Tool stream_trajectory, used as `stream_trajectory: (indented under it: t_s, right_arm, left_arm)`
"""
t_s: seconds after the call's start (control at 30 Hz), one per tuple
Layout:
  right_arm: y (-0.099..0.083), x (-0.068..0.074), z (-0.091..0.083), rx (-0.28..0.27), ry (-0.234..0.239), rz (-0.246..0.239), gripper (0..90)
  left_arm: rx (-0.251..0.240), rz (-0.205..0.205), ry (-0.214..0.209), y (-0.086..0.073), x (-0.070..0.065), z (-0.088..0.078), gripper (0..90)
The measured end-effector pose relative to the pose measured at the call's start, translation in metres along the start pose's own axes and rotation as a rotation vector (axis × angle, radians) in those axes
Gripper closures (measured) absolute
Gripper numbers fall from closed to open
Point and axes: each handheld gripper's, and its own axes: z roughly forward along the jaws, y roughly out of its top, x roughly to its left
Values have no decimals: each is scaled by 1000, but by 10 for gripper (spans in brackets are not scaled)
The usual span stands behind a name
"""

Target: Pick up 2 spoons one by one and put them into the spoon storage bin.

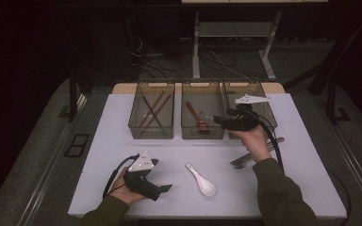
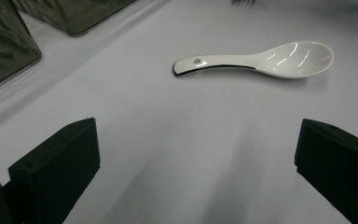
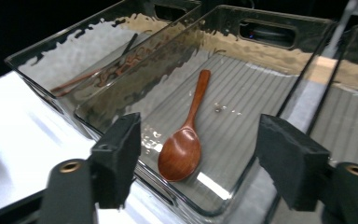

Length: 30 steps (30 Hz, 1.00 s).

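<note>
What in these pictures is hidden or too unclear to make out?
- Cutlery by the right hand, high view: partly hidden under the hand, kind unclear.
- Right bin, high view: contents hidden by the right gripper.
- Fork tips, left gripper view: cut off at top edge.

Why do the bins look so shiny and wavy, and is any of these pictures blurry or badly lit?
In the right gripper view, light reflects off the middle bin's clear walls in rippled glare, while the wooden spoon stays sharp. In the left gripper view, the white spoon shows small highlights and is crisp; the near jaws look soft. The high view is dim around the bright table.
</note>
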Motion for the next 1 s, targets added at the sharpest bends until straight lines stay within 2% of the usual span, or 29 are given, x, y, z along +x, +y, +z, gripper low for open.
stream_trajectory:
  t_s: [0.23, 0.37, 0.47, 0.53, 0.6, 0.73, 0.87, 1.0]
  right_arm:
    - [-7, 1, -12, -11, -36, -21, 196]
    - [-13, 2, -18, 5, -25, -25, 178]
    - [-19, 5, -27, -11, -22, -47, 164]
    - [-24, 6, -33, -17, 8, -55, 145]
    - [-30, 7, -40, 5, 23, -73, 144]
    - [-41, 12, -50, 8, 57, -106, 144]
    - [-53, 17, -62, -12, 81, -139, 144]
    - [-67, 17, -73, -29, 94, -135, 144]
  left_arm:
    - [0, 1, -3, 0, 0, 0, 0]
    - [-3, 4, -5, 0, 0, 0, 0]
    - [1, 0, -3, 0, 0, 1, 0]
    - [5, 1, 0, 0, 0, 1, 0]
    - [3, -3, 1, 1, 0, 1, 0]
    - [1, -3, 6, 0, 2, 1, 0]
    - [-5, -8, 5, 0, 2, -1, 0]
    - [-8, -10, 1, 0, 2, -1, 0]
